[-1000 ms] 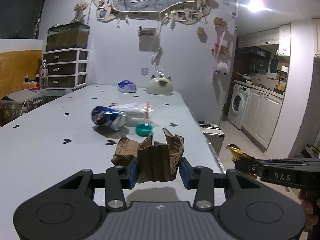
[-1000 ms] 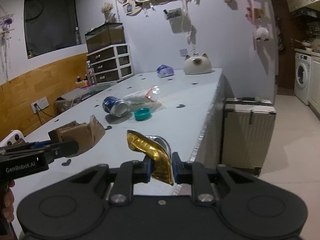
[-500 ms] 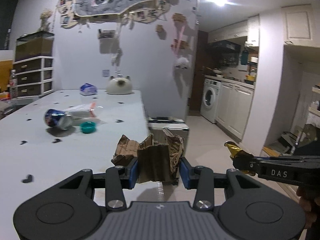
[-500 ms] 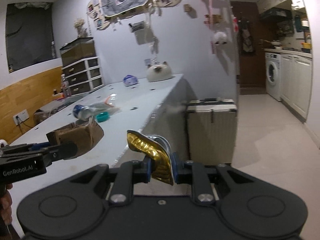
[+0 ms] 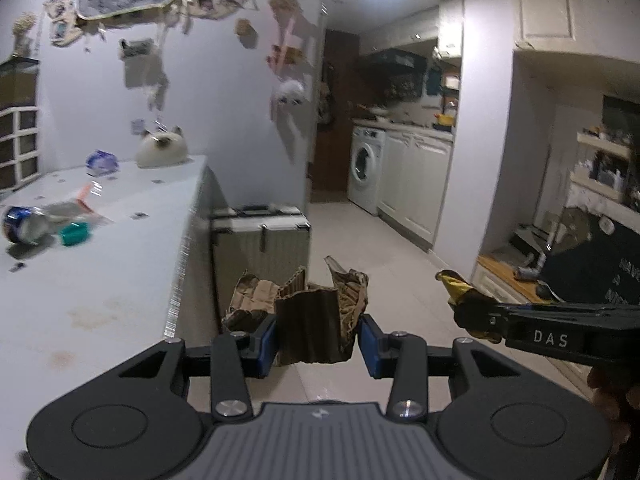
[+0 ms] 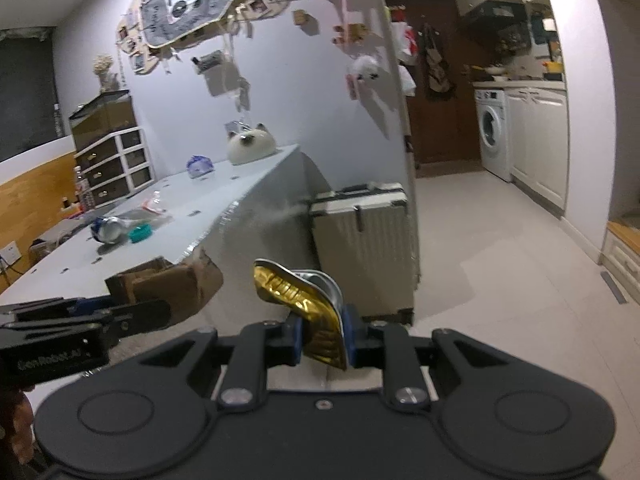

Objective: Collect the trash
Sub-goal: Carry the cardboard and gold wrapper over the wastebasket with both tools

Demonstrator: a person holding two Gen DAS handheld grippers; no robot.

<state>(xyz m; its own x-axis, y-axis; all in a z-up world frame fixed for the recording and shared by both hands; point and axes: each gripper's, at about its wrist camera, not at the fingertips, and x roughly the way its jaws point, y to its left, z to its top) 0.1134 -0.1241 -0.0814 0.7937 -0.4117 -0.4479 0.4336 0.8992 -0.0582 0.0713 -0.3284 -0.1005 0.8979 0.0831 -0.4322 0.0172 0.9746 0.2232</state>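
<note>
Left wrist view: the left gripper (image 5: 318, 338) has its blue pads pinching a crumpled piece of cardboard (image 5: 308, 320), which stands up between them and is carried clear of the table (image 5: 80, 304), just off that table's right edge and over the floor. To the right of the cardboard, the right gripper (image 5: 466, 312) enters from the side with a gold wrapper (image 5: 454, 285) clamped at its tip. On the table, well to the left of its edge, lie a crushed can (image 5: 20, 224), a clear plastic bag (image 5: 76, 208) and a teal cap (image 5: 74, 234), all untouched. A pale suitcase (image 5: 260, 240) stands on the floor against the table's far end. Right wrist view: the right gripper (image 6: 322, 338) has its pads closed narrowly on the gold wrapper (image 6: 308, 300), whose silver inner face shows behind; it too hangs beyond the table's edge (image 6: 224, 216), in front of the suitcase (image 6: 364, 248). The left gripper (image 6: 132, 316) shows at left with the cardboard (image 6: 176, 284) in its grip. No bin is visible in either view. Judgement: the step in hand is carrying two picked items away from the table toward a disposal point. The next move calls for locating the bin, bringing each gripper over it and releasing; the can, bag and cap remain to be collected.
</note>
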